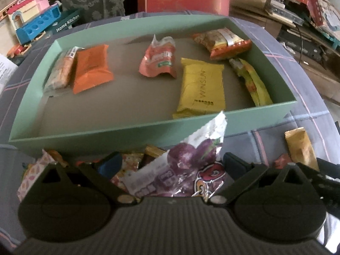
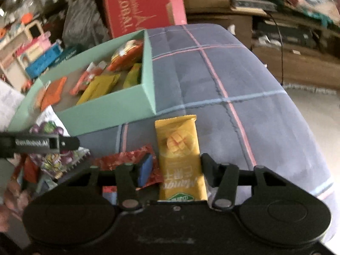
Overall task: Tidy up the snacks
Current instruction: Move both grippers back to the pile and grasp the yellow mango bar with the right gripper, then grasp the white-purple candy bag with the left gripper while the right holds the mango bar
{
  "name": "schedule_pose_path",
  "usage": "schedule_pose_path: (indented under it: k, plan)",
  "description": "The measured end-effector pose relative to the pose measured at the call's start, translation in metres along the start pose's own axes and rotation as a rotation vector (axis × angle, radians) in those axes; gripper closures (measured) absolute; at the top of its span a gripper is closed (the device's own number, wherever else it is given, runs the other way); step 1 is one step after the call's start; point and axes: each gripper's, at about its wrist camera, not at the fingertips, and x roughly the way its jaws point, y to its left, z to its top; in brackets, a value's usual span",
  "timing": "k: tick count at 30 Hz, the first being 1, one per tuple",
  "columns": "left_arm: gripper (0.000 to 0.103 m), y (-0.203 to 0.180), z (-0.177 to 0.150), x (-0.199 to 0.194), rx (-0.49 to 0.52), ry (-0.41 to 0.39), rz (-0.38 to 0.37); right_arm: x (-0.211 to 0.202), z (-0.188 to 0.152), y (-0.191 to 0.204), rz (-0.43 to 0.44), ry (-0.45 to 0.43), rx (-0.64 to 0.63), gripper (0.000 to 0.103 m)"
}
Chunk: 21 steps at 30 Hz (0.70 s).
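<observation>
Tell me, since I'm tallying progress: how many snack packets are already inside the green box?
6 in the green box: a clear-wrapped bar and orange pack far left, a pink pouch mid-back, a yellow pack front right, an orange-yellow bag back right, a yellow-green packet along the right wall.
</observation>
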Motion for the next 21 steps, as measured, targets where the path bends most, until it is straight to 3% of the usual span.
schedule_pose_path:
  k: [2,4,5,7,9,14,15,18,21]
  plan:
    - [0.009,-0.001,-0.001,-0.001,0.007,-0.015,-0.014,0.003,0.0,0.01,-0.045,-0.006,-0.072,0.06]
    - [0.036,-0.007,-0.003,-0.006,0.039,-0.035,-0.04,0.002,-0.001,0.009,-0.04,-0.006,-0.074,0.066]
    - [0.042,-0.012,-0.004,-0.008,0.062,-0.045,-0.05,0.0,-0.001,0.006,-0.034,-0.005,-0.053,0.068]
    - [0.065,-0.022,-0.005,-0.012,0.107,-0.058,-0.063,-0.002,0.0,0.0,-0.045,-0.002,-0.019,0.068]
    - [0.075,-0.029,-0.006,-0.011,0.148,-0.042,-0.114,-0.005,-0.001,-0.007,-0.039,0.003,0.019,0.068]
    - [0.075,-0.03,-0.001,-0.007,0.168,0.005,-0.286,-0.011,-0.006,-0.024,-0.004,0.016,0.1,0.068]
    - [0.072,-0.028,-0.001,-0.005,0.162,0.003,-0.287,-0.012,-0.005,-0.025,-0.003,0.017,0.104,0.068]
    - [0.047,-0.02,-0.002,-0.005,0.161,-0.011,-0.247,-0.012,-0.007,-0.024,-0.007,0.019,0.101,0.068]
    - [0.043,-0.008,-0.006,-0.011,0.165,-0.021,-0.263,-0.012,-0.008,-0.025,-0.003,0.02,0.102,0.068]
